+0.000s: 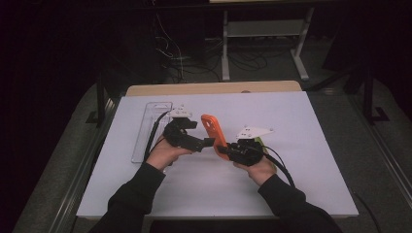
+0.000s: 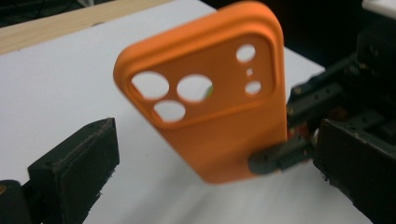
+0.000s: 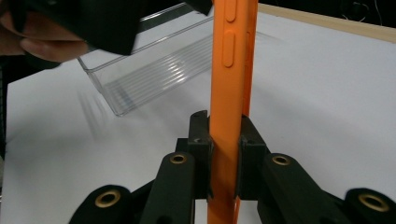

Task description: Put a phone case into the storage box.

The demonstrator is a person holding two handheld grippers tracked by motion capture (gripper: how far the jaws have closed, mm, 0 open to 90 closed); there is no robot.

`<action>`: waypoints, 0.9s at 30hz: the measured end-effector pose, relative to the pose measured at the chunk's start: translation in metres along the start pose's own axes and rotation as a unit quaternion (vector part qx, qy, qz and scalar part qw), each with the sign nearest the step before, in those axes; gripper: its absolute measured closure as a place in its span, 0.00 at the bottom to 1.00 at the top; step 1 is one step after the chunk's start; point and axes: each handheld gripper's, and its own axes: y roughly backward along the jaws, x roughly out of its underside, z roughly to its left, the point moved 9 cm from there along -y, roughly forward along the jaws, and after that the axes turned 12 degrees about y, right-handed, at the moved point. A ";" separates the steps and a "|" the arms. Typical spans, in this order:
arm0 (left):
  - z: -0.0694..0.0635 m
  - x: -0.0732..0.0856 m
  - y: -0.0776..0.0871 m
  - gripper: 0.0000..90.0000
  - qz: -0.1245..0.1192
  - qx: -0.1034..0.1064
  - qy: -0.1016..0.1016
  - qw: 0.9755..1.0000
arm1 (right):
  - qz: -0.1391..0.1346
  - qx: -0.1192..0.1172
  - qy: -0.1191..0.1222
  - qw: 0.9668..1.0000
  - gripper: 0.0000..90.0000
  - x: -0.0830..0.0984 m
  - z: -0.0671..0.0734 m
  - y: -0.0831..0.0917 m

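- At the far left of the white table (image 1: 291, 184) lies a clear plastic tray (image 1: 145, 131), lengthwise and empty as far as I can tell; it looks like the place where the case came from or will go.
- Next along, the left gripper (image 1: 206, 142) comes in from the person's left hand (image 1: 163, 154), pointing sideways toward the case; its jaws stand wide apart with nothing between them — seemingly ready to take the free end.
- At the middle, the orange phone case (image 2: 219, 121) stands upright above the table, camera cut-outs at the top.
- On the right, the right gripper (image 3: 223, 154) is clamped on the case's lower edge — the right hand (image 1: 260, 170) is holding it steady, I'd judge, for the other gripper.
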 end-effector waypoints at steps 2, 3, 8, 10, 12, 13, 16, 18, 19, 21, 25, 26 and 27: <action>0.000 0.000 -0.001 0.00 0.000 0.001 0.002 1.000 | -0.001 0.000 0.002 1.000 0.87 -0.001 0.001 0.000; 0.000 -0.001 -0.003 0.00 -0.004 0.002 0.001 1.000 | -0.003 -0.003 -0.001 1.000 0.87 -0.001 0.002 0.000; 0.001 0.000 -0.007 0.00 -0.004 0.006 0.003 1.000 | -0.011 -0.010 -0.001 1.000 0.87 -0.005 0.008 -0.001; -0.001 -0.001 -0.008 0.00 -0.011 0.014 0.004 1.000 | -0.013 -0.013 0.005 1.000 0.87 -0.006 0.010 -0.001; -0.001 -0.001 -0.008 0.00 -0.011 0.014 0.004 1.000 | -0.014 -0.015 0.002 1.000 0.87 -0.007 0.012 -0.001; -0.001 -0.001 -0.008 0.00 -0.013 0.014 0.005 1.000 | -0.015 -0.017 0.003 1.000 0.87 -0.007 0.013 -0.001; -0.002 -0.002 -0.009 0.00 -0.018 0.018 0.008 1.000 | -0.018 -0.025 0.005 1.000 0.87 -0.009 0.017 -0.003; -0.002 -0.002 -0.010 0.00 -0.020 0.017 0.001 1.000 | -0.016 -0.026 0.008 0.999 0.87 -0.009 0.019 -0.004; -0.002 -0.002 -0.010 0.00 -0.020 0.017 0.004 1.000 | -0.016 -0.026 0.008 0.999 0.87 -0.009 0.019 -0.004; -0.001 -0.001 -0.011 0.00 -0.021 0.017 0.003 1.000 | -0.015 -0.025 0.012 0.999 0.87 -0.008 0.019 -0.004; 0.000 -0.002 -0.011 0.03 -0.029 0.014 0.012 0.999 | -0.011 -0.025 0.015 1.000 0.87 -0.007 0.020 -0.005; 0.000 -0.002 -0.011 0.06 -0.029 0.014 0.012 0.999 | -0.011 -0.025 0.015 1.000 0.87 -0.007 0.020 -0.005; 0.000 -0.002 -0.011 0.06 -0.033 0.016 0.013 0.999 | -0.011 -0.024 0.015 1.000 0.87 -0.007 0.020 -0.005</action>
